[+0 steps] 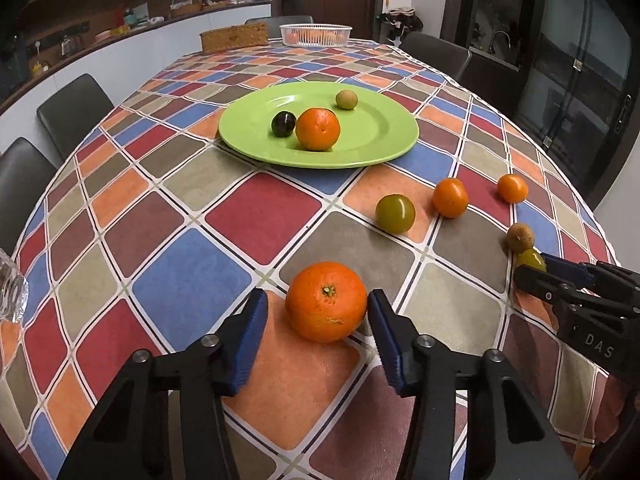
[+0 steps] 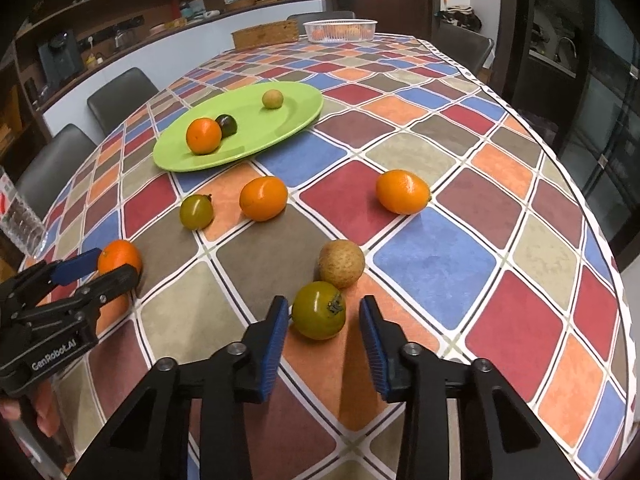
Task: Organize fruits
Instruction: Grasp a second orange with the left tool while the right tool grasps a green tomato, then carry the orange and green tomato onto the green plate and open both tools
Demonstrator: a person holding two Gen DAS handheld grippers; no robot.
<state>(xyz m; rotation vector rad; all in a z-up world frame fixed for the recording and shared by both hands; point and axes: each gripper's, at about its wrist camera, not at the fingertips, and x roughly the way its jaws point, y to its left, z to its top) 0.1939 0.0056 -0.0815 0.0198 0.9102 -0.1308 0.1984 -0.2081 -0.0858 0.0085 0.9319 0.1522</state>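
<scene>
Left gripper (image 1: 318, 334): I have it spread wide, one blue pad on either side of a large orange (image 1: 326, 307); a gap shows on both sides, so nothing is gripped.
Large orange: sits on the checkered tablecloth (image 1: 180, 280), stem end up, between my left fingers.
Right gripper (image 2: 323, 334): also released, straddling a green tomato (image 2: 319, 310) without pinching it; the left pad is nearly at its skin, the right pad stands clear.
Green tomato: on the cloth, stem toward the right, touching or just short of a brown rough-skinned fruit (image 2: 341, 263) behind it; I cannot tell which.
Middle ground: a second green tomato (image 2: 196, 211) just beside an orange citrus (image 2: 263, 198), and another orange citrus (image 2: 402, 192) well apart to the right, all loose on the cloth.
Green plate (image 1: 380, 140): farther up the table, holding an orange (image 1: 318, 129), a dark round fruit (image 1: 283, 123) touching it, and a small tan fruit (image 1: 346, 99) set apart toward the far rim.
Far end: a white plastic basket (image 1: 316, 35) with something orange inside, next to a woven box (image 1: 234, 37).
Table edge: dark chairs (image 1: 74, 108) along the left side.
</scene>
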